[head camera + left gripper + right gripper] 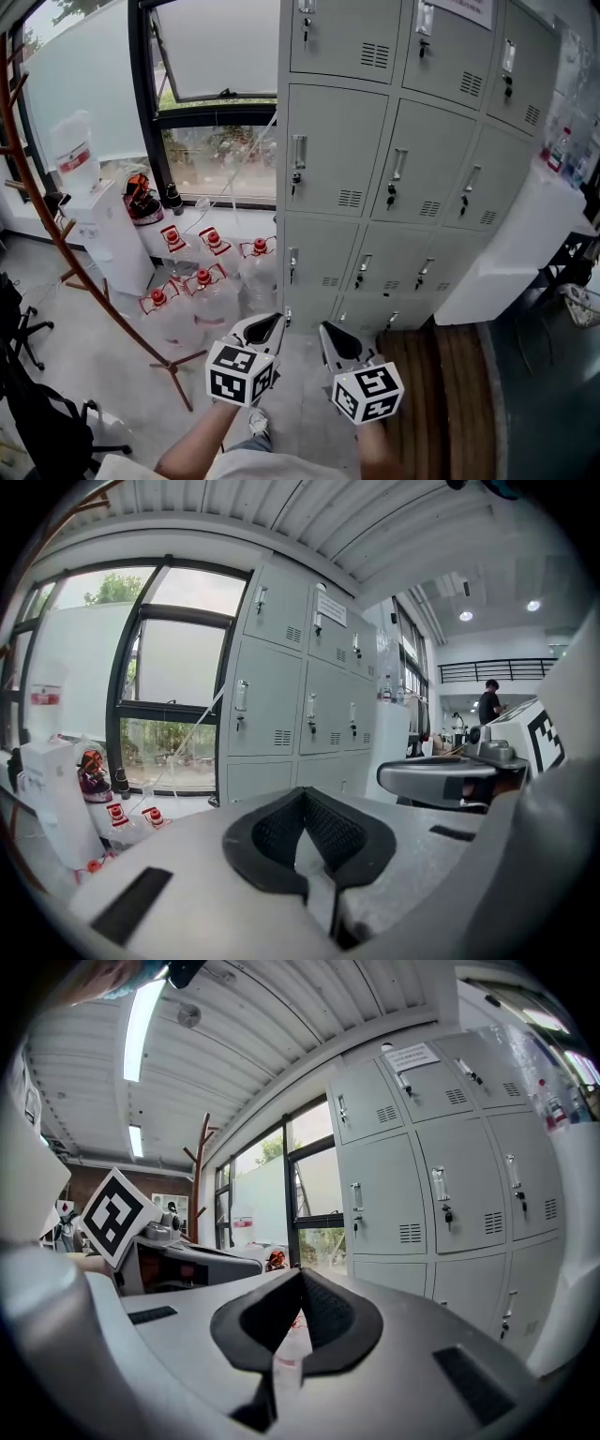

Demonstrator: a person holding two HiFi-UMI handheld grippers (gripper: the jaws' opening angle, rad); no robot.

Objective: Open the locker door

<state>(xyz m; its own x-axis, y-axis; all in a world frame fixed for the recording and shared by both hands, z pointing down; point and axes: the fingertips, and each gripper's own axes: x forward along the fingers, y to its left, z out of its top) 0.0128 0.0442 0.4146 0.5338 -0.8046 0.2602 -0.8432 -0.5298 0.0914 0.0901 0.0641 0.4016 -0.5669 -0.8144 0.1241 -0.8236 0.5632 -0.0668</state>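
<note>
Standing well short of the locker bank (441, 141), with every locker door (342, 141) shut. Carrying left gripper (267, 328) and right gripper (336, 339) pinched together, empty. Best to part one pair of jaws before arriving, line up on a handle (299, 152) at a door's left edge, and pull straight outward.

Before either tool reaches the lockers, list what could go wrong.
1. The left tool and right tool are both shut. Against a slim door handle they would likely push rather than grip, or snag the key hanging below it.
2. Red-capped water jugs crowd the floor at the lockers' left foot. Stepping closer could knock them.
</note>
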